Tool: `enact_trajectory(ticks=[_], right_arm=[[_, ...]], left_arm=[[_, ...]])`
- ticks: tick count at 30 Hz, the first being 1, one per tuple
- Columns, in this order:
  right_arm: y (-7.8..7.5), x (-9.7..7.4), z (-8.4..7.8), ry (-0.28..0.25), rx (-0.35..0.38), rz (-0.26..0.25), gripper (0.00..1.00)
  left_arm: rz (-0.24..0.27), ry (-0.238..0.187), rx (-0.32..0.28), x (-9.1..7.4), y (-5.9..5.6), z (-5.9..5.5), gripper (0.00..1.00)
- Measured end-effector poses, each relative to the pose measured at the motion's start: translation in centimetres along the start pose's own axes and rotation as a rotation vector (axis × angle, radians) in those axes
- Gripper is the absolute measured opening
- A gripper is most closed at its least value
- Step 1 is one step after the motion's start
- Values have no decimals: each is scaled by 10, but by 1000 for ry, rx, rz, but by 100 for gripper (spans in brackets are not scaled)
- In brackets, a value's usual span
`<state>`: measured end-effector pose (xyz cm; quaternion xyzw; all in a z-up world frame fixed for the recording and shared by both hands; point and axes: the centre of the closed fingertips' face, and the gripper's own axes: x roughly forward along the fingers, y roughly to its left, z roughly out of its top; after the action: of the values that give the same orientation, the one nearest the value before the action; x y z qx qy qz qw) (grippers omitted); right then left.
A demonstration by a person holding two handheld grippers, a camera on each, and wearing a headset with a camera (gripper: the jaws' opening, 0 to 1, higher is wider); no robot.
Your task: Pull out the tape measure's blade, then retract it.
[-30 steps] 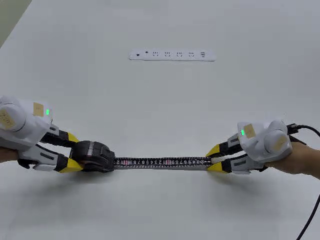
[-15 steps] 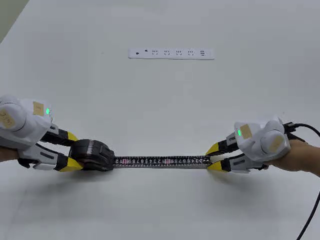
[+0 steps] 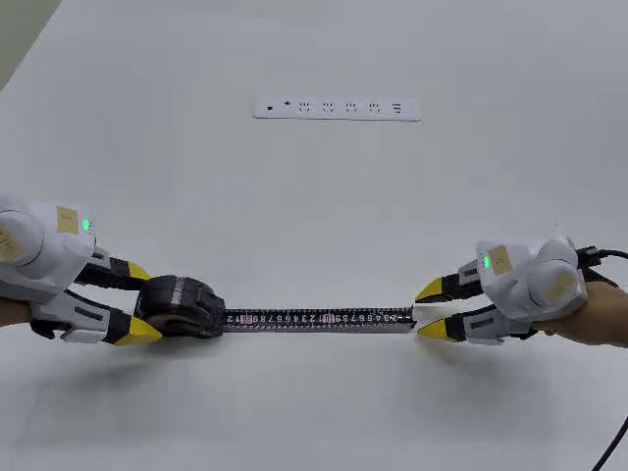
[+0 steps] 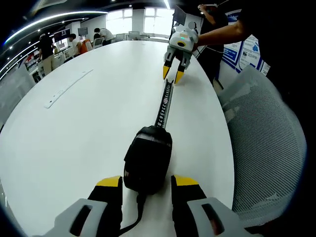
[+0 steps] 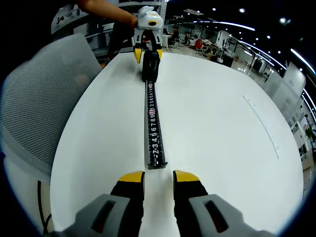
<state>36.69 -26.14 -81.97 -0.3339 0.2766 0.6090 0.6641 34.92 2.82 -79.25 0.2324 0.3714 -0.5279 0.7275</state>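
Currently | left tool (image 3: 139, 300) pinches tape measure (image 3: 182, 306) | blade (image 3: 319, 318) points toward right tool (image 3: 432, 310), spread

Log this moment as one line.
blade: extended, flat on table | left tongs: shut on tape measure | right tongs: open, clear of blade

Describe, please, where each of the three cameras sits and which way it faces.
Head view: headset, facing down at the table; left gripper, right gripper and a hand show.
Left gripper view: rides that gripper, faces along the blade; own jaws clamp the tape measure.
Right gripper view: faces back toward the tape measure; own jaws open.
Gripper views share the blade, from opposite ends.
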Motion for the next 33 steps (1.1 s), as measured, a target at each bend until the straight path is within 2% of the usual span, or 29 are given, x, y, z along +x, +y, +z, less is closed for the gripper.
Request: enact_trajectory(ticks=[7,11,14,19,23,33], right_arm=[[0,-6,-2,-8,33,-26,26],[1,-12,-3,-14,62,-58,31],[4,-16,-6,-17,114,-77,36],[12,-21,-6,-30,142,-98,39],[19,-23,-6,-39,189,-121,44],[34,-29,2,-83,285,-181,54]], left_arm=[[29,-20,-43,-8,-2,-6,41],[55,-48,-75,-14,-4,-9,44],[69,-78,-107,-19,-8,-9,44],[94,-103,-140,-24,-13,-12,48],[123,-151,-185,-28,-18,-11,50],[180,-214,-259,-28,-38,-12,63]])
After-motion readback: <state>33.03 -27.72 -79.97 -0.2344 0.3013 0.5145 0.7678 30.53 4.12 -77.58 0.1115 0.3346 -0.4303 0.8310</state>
